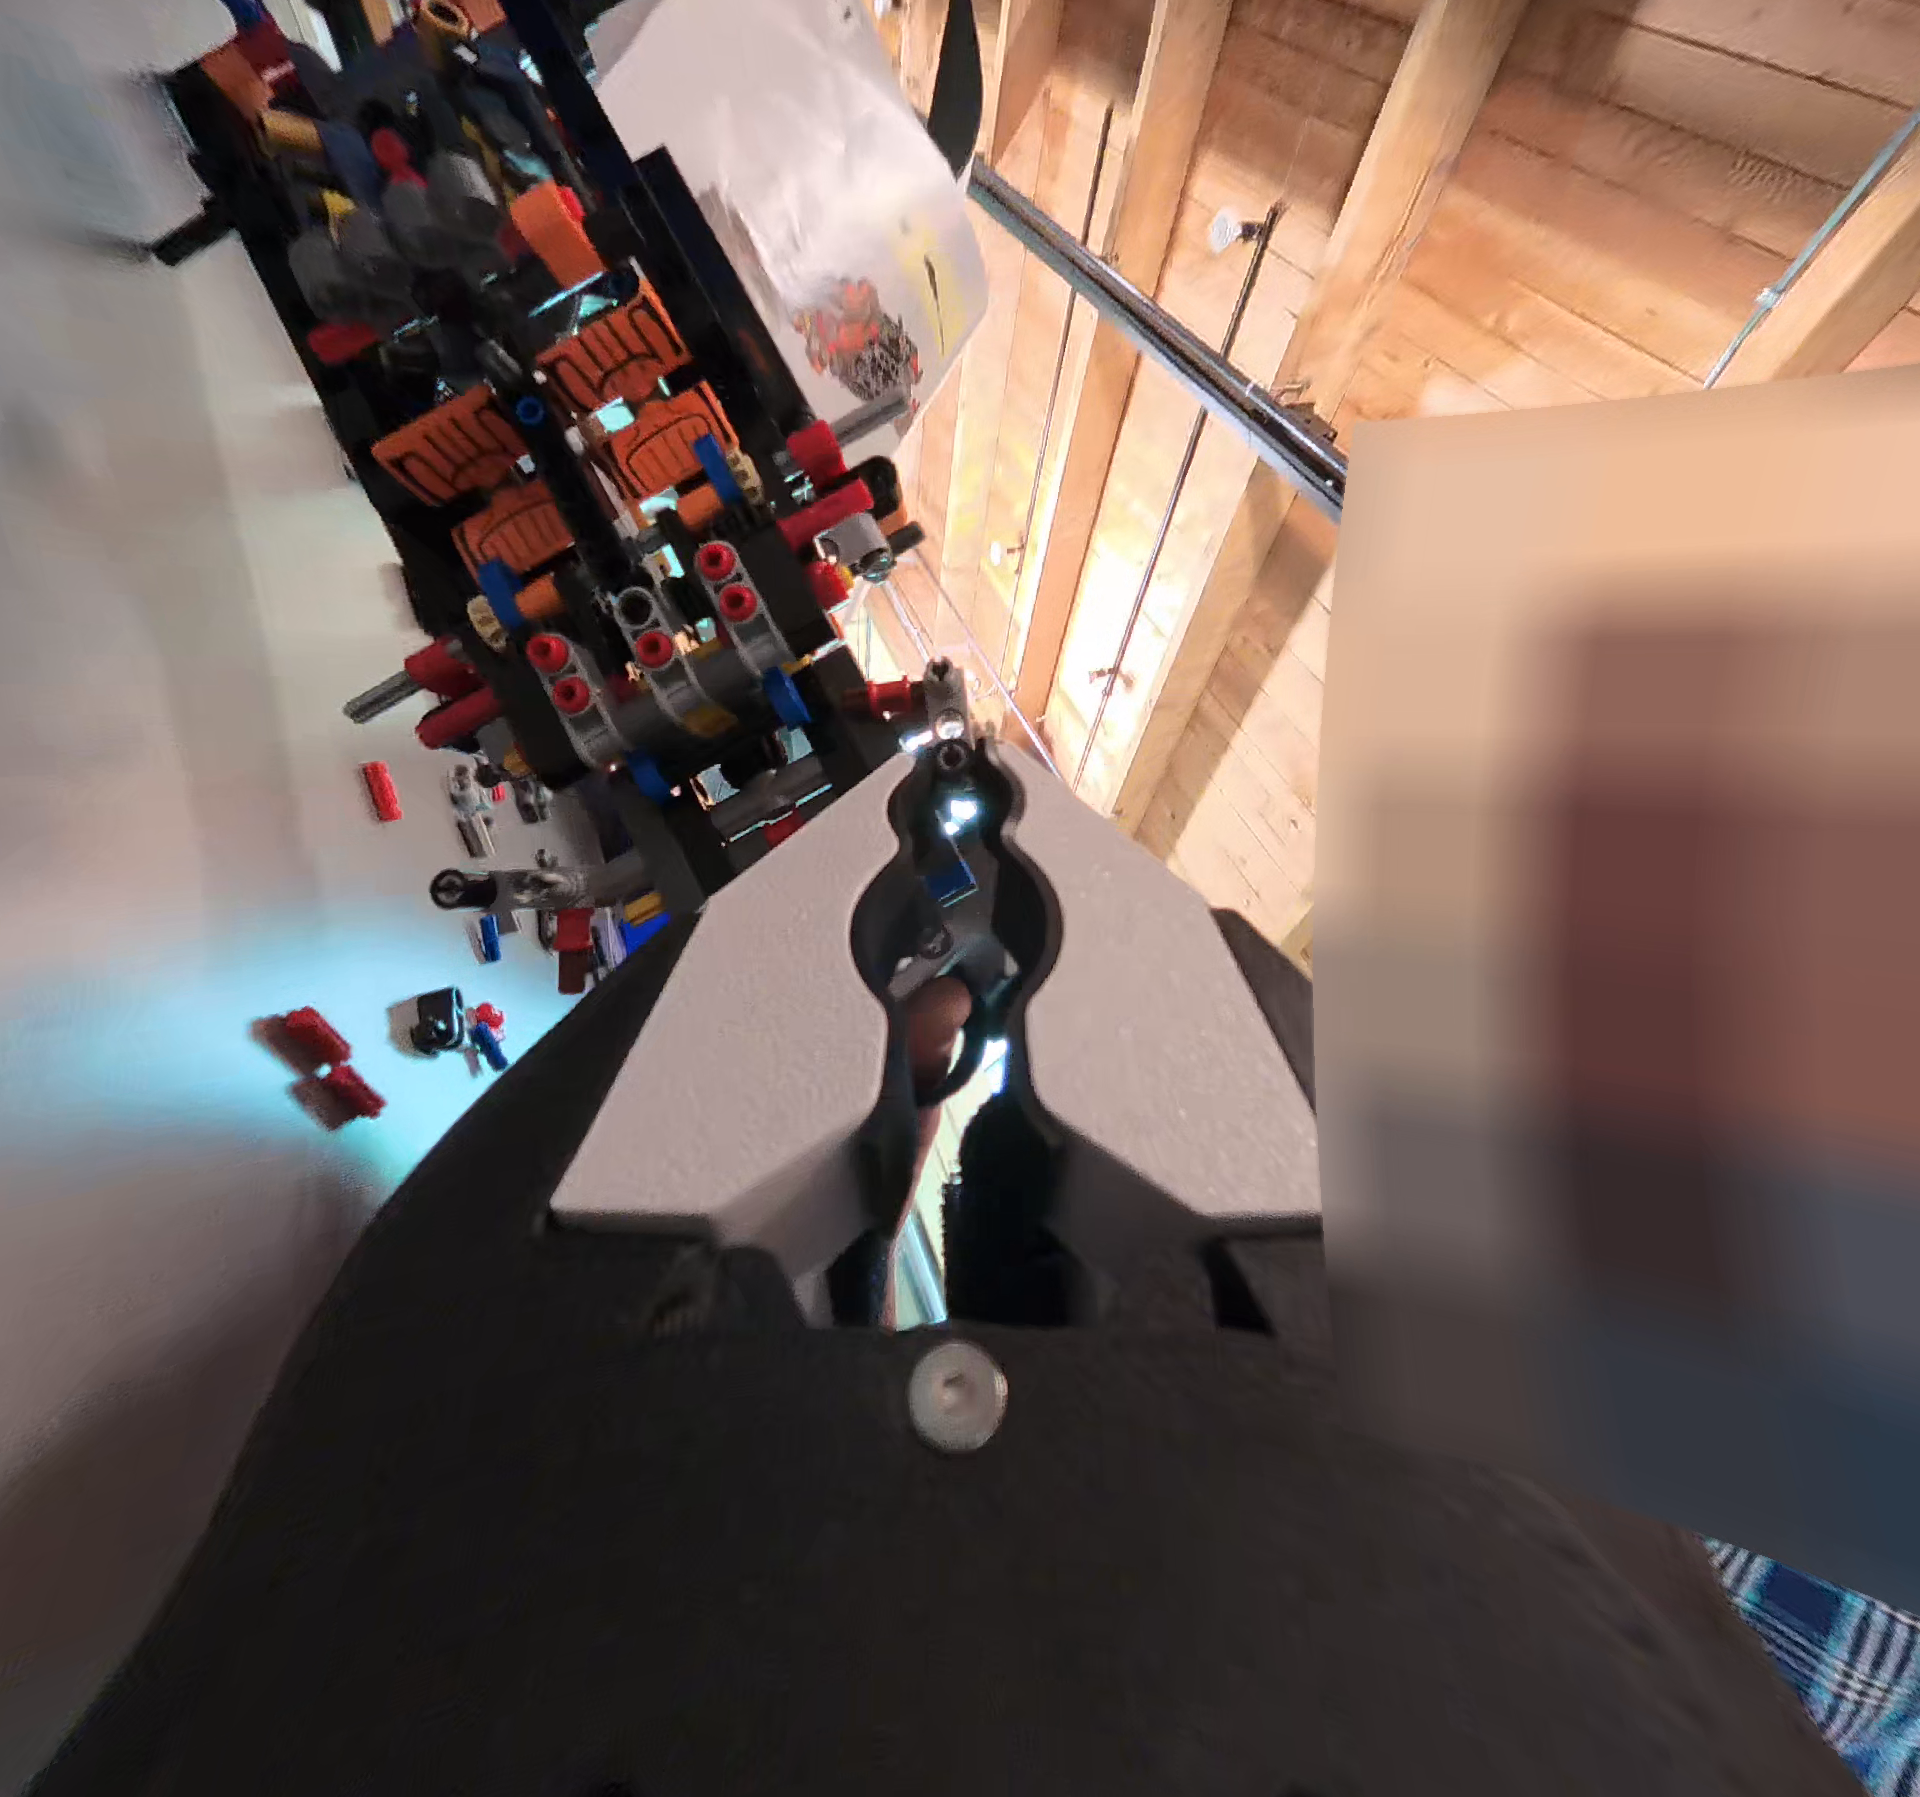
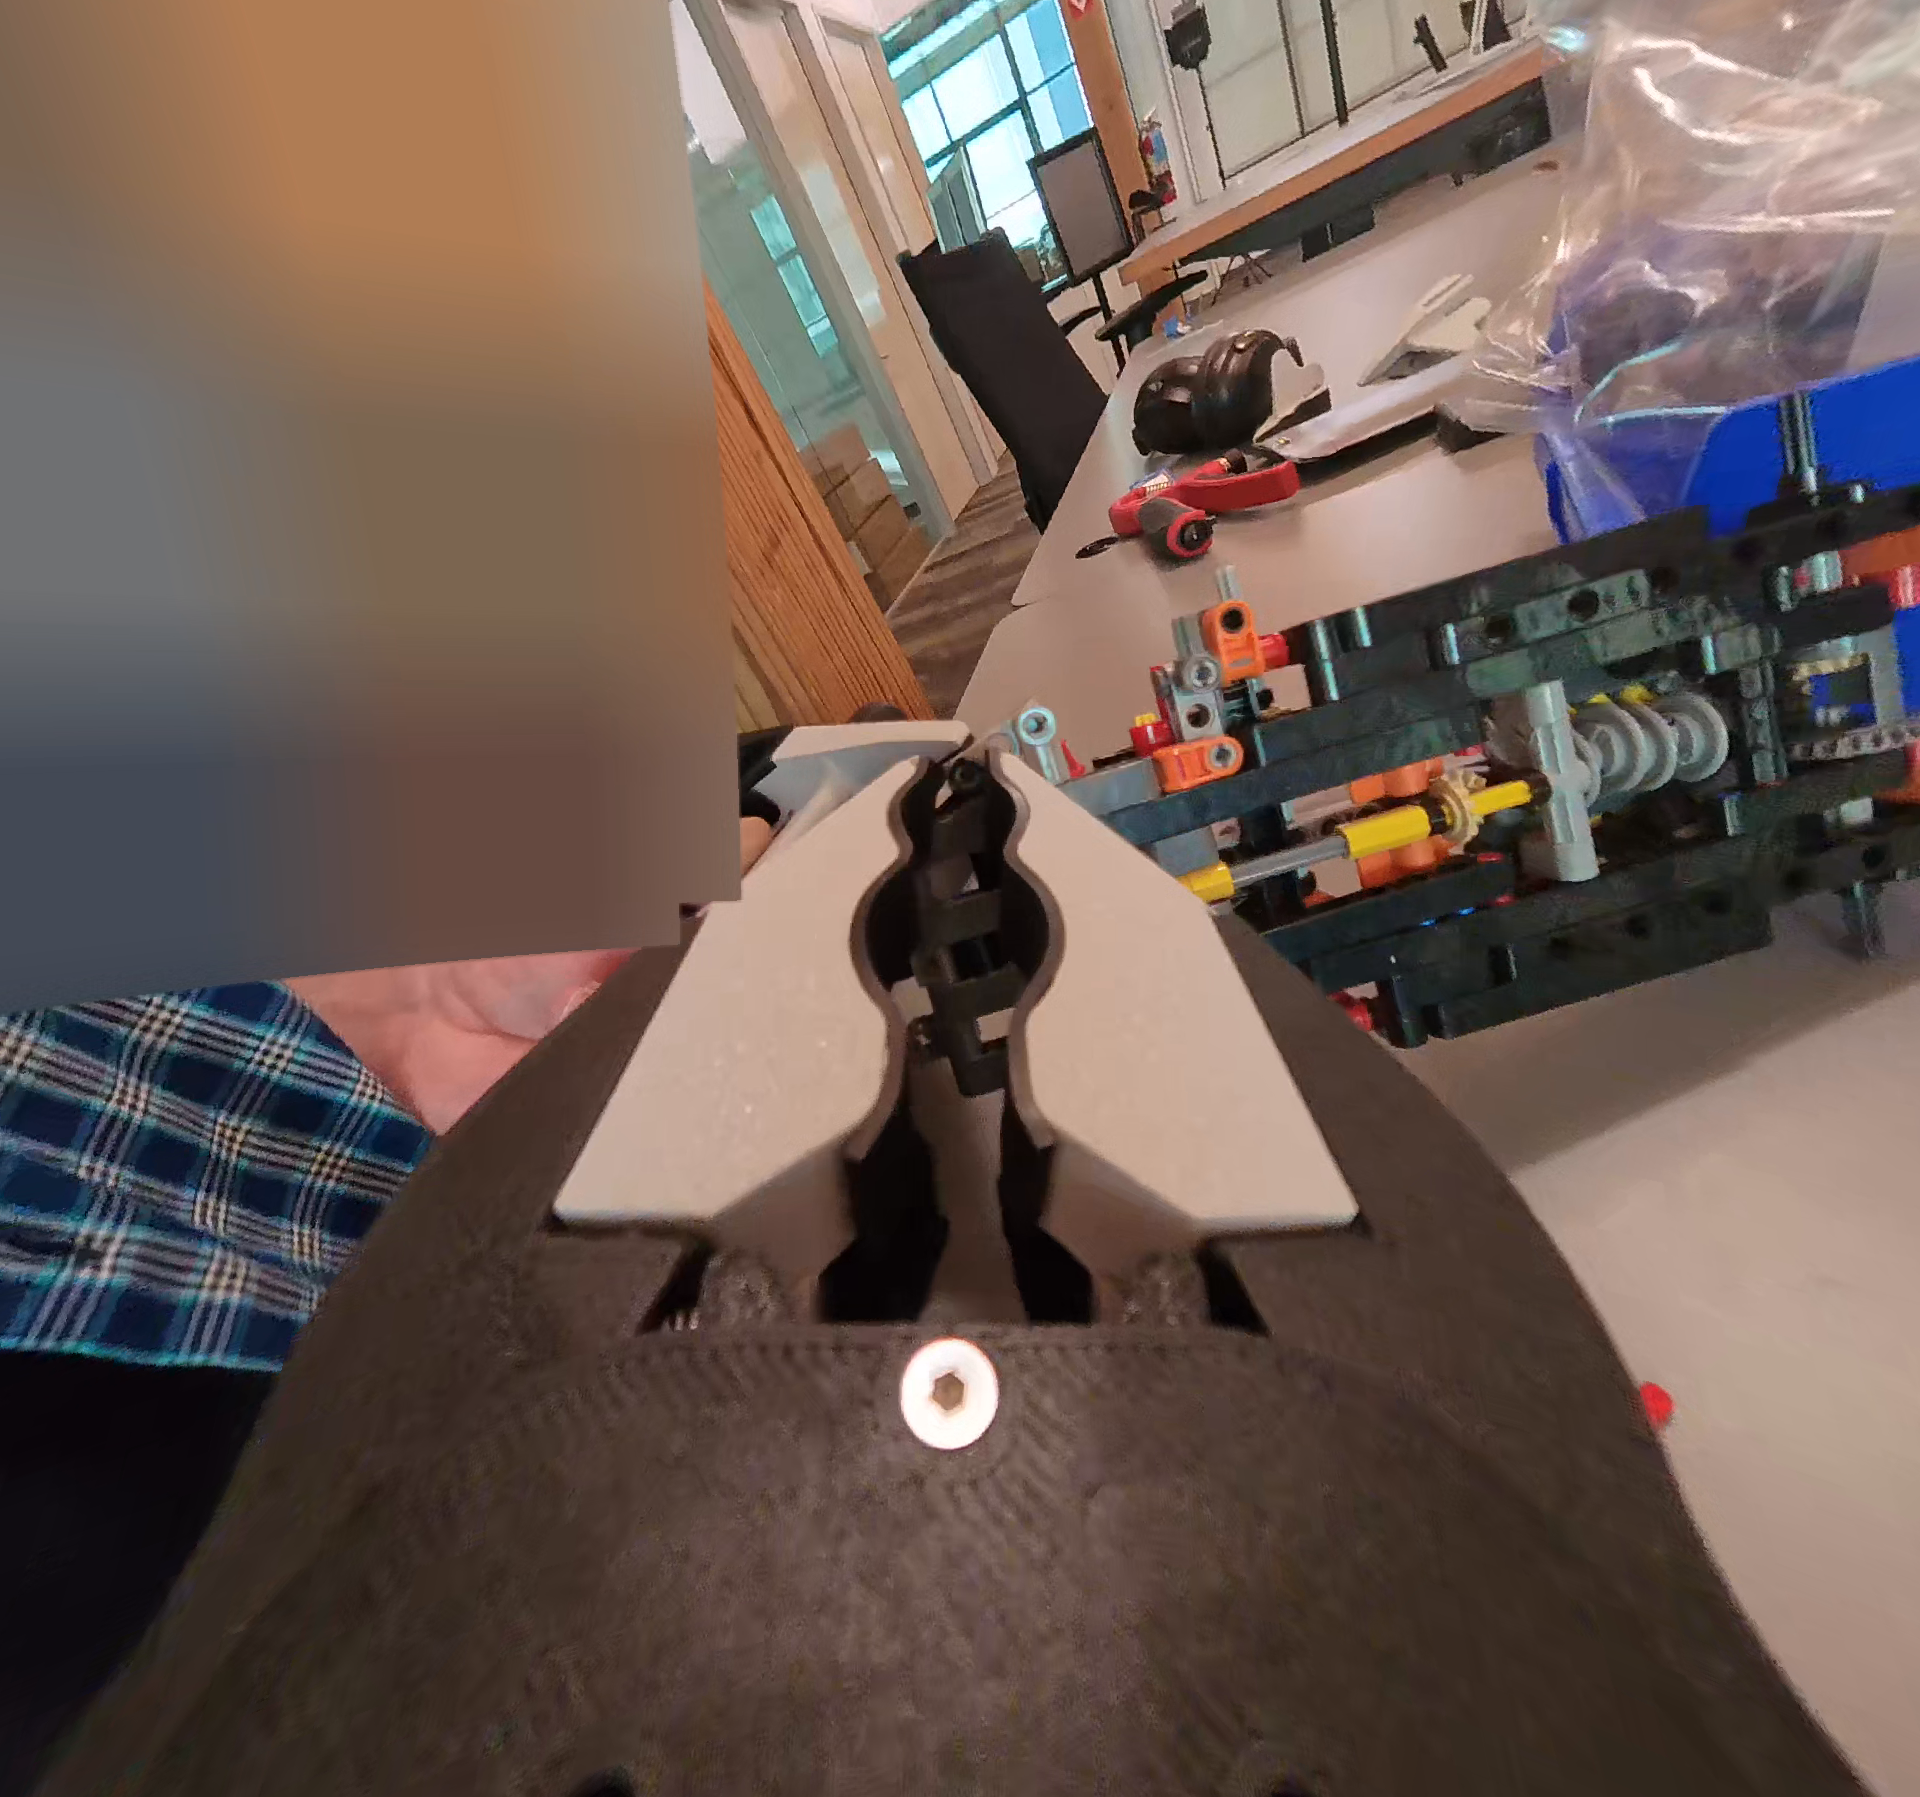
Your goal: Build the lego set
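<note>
The Lego chassis (image 1: 623, 542), black with orange seats and red pins, lies on the white table (image 1: 125, 708) at the left of the tilted left wrist view. It also shows at the right in the right wrist view (image 2: 1507, 812). My left gripper (image 1: 951, 760) is shut on a small grey Lego piece (image 1: 943, 703) with a red pin that sticks out past the tips, close to the chassis end. My right gripper (image 2: 961, 771) is shut on a black Lego beam (image 2: 961, 926) held lengthwise between the fingers. The left gripper's grey finger (image 2: 831, 776) shows just behind it.
Loose red pieces (image 1: 312, 1035) and small parts (image 1: 488, 885) lie on the table beside the chassis, with a white booklet (image 1: 810, 137) beyond. A red tool (image 2: 1205, 495), a black rounded object (image 2: 1216, 397), a plastic bag (image 2: 1714, 189) and a blue bin (image 2: 1766, 459) sit farther back. A plaid sleeve (image 2: 156, 1176) is at left.
</note>
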